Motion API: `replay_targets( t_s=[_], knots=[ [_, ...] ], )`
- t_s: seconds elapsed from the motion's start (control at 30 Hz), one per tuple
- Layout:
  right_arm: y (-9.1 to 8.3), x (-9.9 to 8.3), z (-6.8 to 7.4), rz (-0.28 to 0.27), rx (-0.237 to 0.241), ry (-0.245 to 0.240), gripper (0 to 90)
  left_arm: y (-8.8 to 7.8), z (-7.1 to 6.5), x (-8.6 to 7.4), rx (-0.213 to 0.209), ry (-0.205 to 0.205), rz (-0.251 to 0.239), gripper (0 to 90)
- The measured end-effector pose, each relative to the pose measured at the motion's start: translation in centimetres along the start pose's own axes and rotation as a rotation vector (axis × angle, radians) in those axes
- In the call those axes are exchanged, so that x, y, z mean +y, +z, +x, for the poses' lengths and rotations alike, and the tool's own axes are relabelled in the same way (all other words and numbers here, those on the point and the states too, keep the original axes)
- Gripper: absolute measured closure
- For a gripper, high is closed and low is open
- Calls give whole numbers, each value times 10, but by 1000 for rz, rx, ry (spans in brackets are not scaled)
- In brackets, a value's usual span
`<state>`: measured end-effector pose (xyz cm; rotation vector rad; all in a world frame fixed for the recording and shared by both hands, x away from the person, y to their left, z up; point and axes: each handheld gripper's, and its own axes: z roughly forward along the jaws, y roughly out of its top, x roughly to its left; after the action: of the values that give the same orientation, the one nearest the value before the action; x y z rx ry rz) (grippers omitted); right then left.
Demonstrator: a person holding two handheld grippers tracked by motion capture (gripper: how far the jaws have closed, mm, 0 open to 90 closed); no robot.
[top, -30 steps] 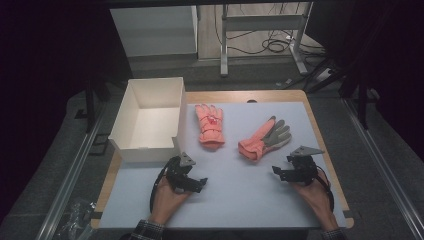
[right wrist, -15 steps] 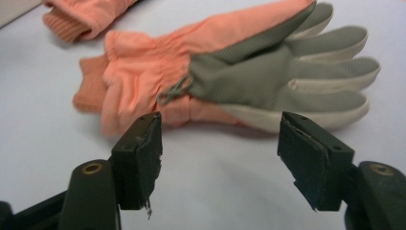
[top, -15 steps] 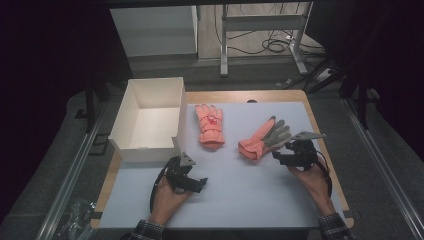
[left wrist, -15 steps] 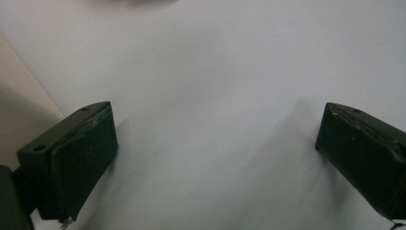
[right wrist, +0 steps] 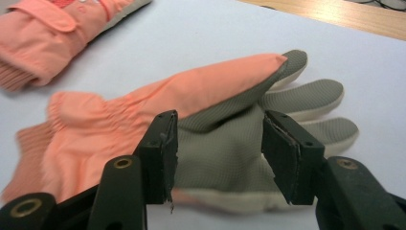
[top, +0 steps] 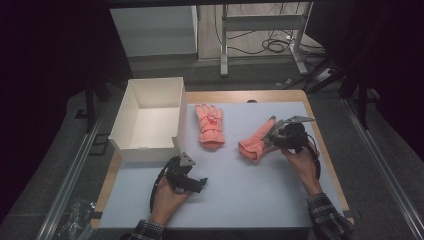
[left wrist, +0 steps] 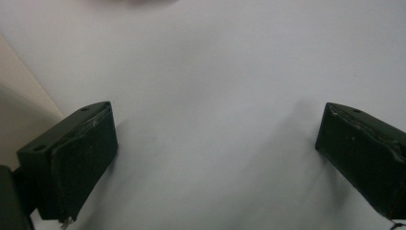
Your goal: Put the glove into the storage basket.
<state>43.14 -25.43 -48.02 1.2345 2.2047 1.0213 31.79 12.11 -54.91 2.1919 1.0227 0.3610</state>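
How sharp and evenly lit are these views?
High view: table mat bright, surroundings nearly black. Left gripper view: soft, pale mat, faint jaw shadows. Right gripper view: glove crisp, the second glove at the top left slightly softer.

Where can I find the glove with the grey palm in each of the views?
High view: the grey-palmed glove lies right of centre, at the right hand-held gripper.
Left gripper view: not in it.
Right gripper view: glove at centre, between the jaws.
Shared landmark: the other pink glove.
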Motion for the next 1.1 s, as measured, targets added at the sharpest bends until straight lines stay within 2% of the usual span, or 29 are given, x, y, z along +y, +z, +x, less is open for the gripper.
replay_targets(
  t_s=[0.17,0.2,0.37,0.43,0.53,0.57,0.6,0.7,0.83,0.93,1.1],
  knots=[
    [17,5,0,32,-32,-1,450,0,0,0,0,0,0,5],
    [24,4,0,61,-64,-3,449,0,0,0,0,0,0,5],
    [30,0,-1,90,-67,16,471,0,0,0,0,0,0,5],
    [32,-1,1,110,-86,12,523,0,0,0,0,0,0,5],
    [36,-7,6,100,-120,25,693,0,0,0,-1,1,1,5],
    [36,-7,6,100,-120,25,693,0,0,0,-1,1,1,5],
    [37,-7,9,101,-141,33,771,0,0,0,-1,1,1,5],
    [37,-7,10,102,-150,28,811,0,0,0,0,1,-1,5],
    [36,-7,11,91,-140,13,842,0,0,0,-1,2,-2,5],
    [31,-7,0,66,-69,58,849,0,0,0,0,2,-1,5],
    [24,-6,-2,48,-42,66,853,0,0,0,-1,1,-2,5]
  ],
)
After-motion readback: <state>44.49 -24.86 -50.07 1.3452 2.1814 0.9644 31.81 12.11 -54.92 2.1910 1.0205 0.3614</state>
